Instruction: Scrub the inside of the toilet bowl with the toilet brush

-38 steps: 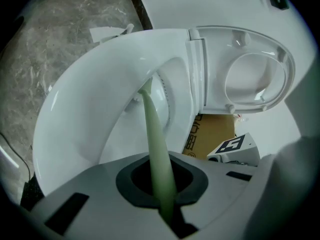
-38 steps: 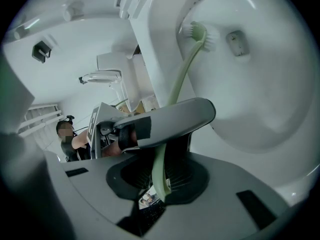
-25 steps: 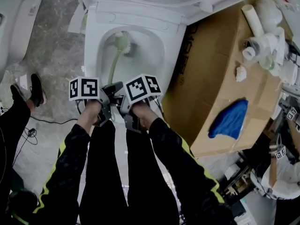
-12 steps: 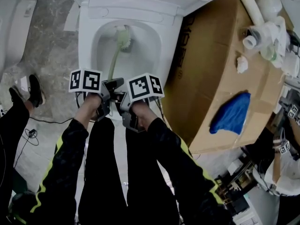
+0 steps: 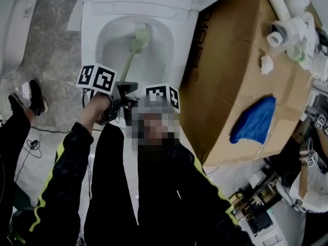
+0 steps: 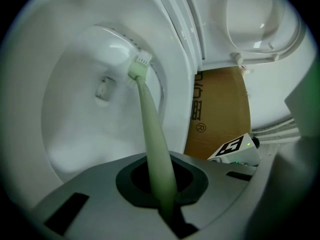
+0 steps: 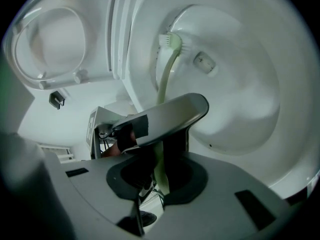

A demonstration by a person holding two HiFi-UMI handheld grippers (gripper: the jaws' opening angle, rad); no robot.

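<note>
grey stone floor and what is resting on it

a mottled grey stone floor (image 5: 56,50) is showing in the head view, mostly at 9 to 11 o'clock. a white toilet (image 5: 97,14) is standing on it at 12 o'clock. a large cardboard box (image 5: 225,76) is sitting just beside the toilet, at 2 to 3 o'clock. another white ceramic fixture (image 5: 15,29) is standing at 10 o'clock. a black shoe (image 5: 37,96) is resting at 9 o'clock, with a thin black cable (image 5: 51,132) trailing below it.
</note>
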